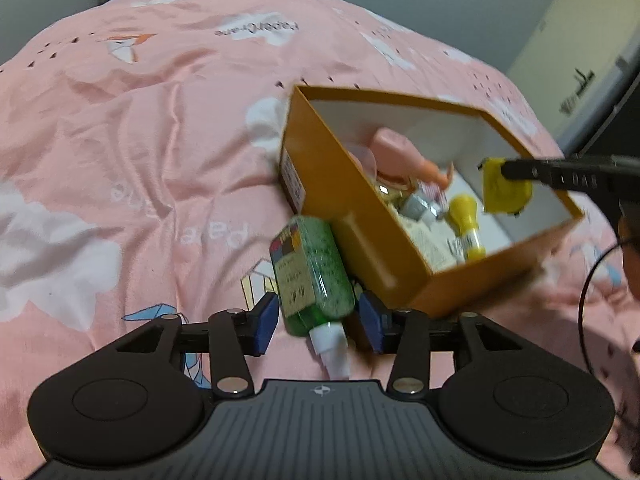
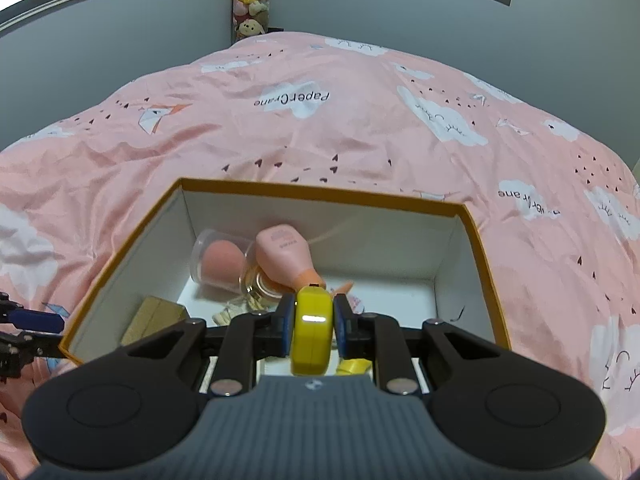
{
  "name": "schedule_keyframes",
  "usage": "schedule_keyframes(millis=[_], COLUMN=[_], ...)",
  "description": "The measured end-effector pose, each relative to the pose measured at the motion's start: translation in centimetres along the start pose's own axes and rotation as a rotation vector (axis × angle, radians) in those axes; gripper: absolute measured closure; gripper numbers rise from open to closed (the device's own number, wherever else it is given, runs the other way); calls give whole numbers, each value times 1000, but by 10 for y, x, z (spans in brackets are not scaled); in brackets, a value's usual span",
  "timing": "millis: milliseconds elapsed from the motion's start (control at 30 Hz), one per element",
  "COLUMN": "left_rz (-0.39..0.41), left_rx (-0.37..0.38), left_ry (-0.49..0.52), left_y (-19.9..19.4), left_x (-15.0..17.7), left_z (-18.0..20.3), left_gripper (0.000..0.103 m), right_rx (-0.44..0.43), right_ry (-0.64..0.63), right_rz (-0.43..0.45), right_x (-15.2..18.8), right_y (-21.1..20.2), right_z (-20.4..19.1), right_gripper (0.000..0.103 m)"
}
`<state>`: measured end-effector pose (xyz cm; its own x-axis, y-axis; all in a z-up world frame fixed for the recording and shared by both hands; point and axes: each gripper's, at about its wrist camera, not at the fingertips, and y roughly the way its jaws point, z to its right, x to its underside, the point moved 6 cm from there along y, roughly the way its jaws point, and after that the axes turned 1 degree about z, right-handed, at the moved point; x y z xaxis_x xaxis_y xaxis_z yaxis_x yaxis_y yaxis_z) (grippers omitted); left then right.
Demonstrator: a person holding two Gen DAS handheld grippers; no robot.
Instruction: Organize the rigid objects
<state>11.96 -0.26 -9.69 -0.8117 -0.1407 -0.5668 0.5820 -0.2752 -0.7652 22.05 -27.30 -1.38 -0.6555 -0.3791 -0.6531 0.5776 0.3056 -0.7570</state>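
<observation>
A: Left gripper (image 1: 318, 322), state? Where's the green bottle (image 1: 310, 274)?

B: Jaws apart. The bottle lies between the blue pads, lower centre of the left wrist view, white nozzle pointing toward the camera. Pads don't press it; there's a gap on each side. It rests on the pink duvet (image 1: 140, 140), right against the outer wall of the orange box (image 1: 316, 152).

A: How will it handle?

B: Probably hard plastic, smooth and a bit slick, light, likely stiff enough not to crush. Best taken across the flat body just above the neck, not on the nozzle.

A: Right gripper (image 2: 313, 326)?

B: Clamped on a yellow object (image 2: 313, 332), lower centre of the right wrist view, held over the box interior. Rounded, glossy, looks rigid. Can't tell what it is.

A: Box contents?

B: White-lined inside. Clear case with a pink sponge (image 2: 222, 260) at the back left, a pink bottle (image 2: 286, 256) beside it, a tan carton (image 2: 154, 318) at the left wall. The left wrist view adds a small yellow bottle (image 1: 466, 220) and a grey cap-like piece (image 1: 418, 208). Clutter under them is unclear.

A: Task progress?

B: Judged mostly done; the green bottle is not yet in the box.
</observation>
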Motion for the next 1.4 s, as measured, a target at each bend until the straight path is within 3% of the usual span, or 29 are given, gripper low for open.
schedule_keyframes(millis=[100, 200, 500, 633, 767, 867, 1067, 1400], left_rz=[-42, -52, -14, -4, 29, 26, 27, 54], left_rx=[-3, -59, -157, -136, -179, -182, -189, -174], left_ry=[49, 140, 298, 281, 227, 177, 190, 109], left_y=[9, 17, 31, 29, 20, 21, 33, 39], left_x=[7, 11, 14, 13, 8, 5, -6, -16], left_z=[5, 12, 25, 24, 15, 6, 7, -1], left_gripper=[45, 45, 46, 63, 71, 71, 70, 73], right_rx=[6, 6, 0, 2, 9, 16, 16, 13], right_ry=[5, 16, -1, -23, -38, -40, -21, -39], right_rz=[-13, -17, -12, -1, -4, -15, -40, -70], right_x=[4, 6, 3, -4, -7, -6, -2, 3], right_y=[3, 5, 8, 6, 7, 9, 16, 21], right_z=[3, 6, 0, -5, -6, -6, -3, -6], right_gripper=[84, 84, 86, 87, 87, 87, 86, 85])
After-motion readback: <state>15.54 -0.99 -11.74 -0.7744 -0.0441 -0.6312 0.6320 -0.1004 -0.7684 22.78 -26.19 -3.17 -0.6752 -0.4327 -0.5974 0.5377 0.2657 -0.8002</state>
